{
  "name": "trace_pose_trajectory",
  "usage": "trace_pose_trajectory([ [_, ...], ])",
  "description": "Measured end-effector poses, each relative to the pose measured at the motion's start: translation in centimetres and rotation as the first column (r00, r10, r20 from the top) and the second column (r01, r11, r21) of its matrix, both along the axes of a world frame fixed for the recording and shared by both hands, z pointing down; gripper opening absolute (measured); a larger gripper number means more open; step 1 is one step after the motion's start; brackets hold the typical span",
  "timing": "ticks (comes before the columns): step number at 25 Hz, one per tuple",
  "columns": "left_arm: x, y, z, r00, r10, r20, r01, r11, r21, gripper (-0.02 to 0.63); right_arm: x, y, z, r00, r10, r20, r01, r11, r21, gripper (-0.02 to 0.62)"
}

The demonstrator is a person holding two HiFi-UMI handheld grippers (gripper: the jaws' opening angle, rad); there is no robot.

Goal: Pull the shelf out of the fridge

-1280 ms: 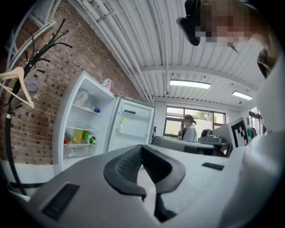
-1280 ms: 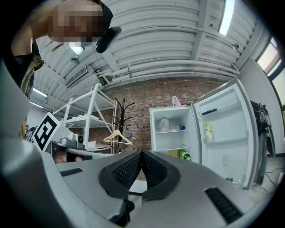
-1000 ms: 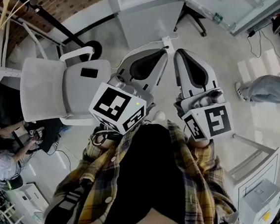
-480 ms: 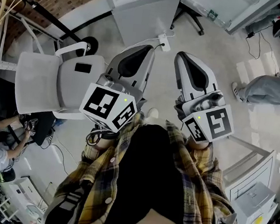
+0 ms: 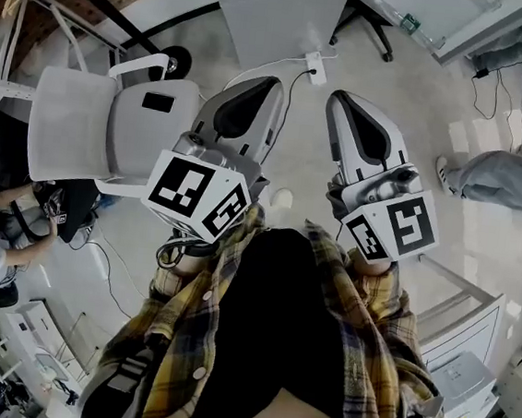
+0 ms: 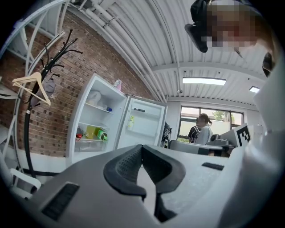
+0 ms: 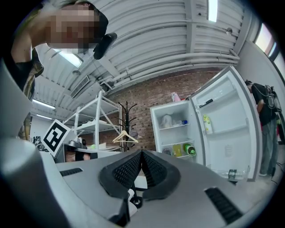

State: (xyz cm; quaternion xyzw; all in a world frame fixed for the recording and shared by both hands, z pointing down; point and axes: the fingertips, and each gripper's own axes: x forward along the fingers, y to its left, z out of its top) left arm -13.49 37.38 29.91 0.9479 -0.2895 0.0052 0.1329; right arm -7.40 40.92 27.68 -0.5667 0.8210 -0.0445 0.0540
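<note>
Ahead, well apart from both grippers, the tall white fridge (image 6: 144,127) is seen with its door open. Its thin pale shelf (image 6: 89,140) lies level, crosswise to the approach. The grey left gripper (image 6: 141,146) and right gripper (image 7: 141,152) are closed on nothing; neither is judged nearer.

Open-plan lab-office: brick wall (image 6: 53,111), ribbed ceiling (image 6: 147,40) with strip light (image 6: 204,81), white office chair (image 5: 102,136), metal shelving rack (image 7: 97,116), coat stand (image 7: 127,118), open fridge (image 7: 176,133).
</note>
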Motion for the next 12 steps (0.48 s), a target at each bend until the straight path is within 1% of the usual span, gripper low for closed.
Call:
trace_pose_trajectory([
  [5, -0.3, -2.3, 0.4, 1.0, -0.016, -0.002, 0.016, 1.0, -0.01, 0.005, 0.0, -2.2, 0.5, 1.0, -0.009, 0.011, 0.009, 1.0, -0.012, 0.018],
  [12, 0.1, -7.4, 0.3, 1.0, 0.002, -0.019, -0.002, 1.0, -0.012, 0.005, 0.0, -7.3, 0.6, 1.0, 0.002, 0.019, -0.001, 1.0, -0.015, 0.018],
])
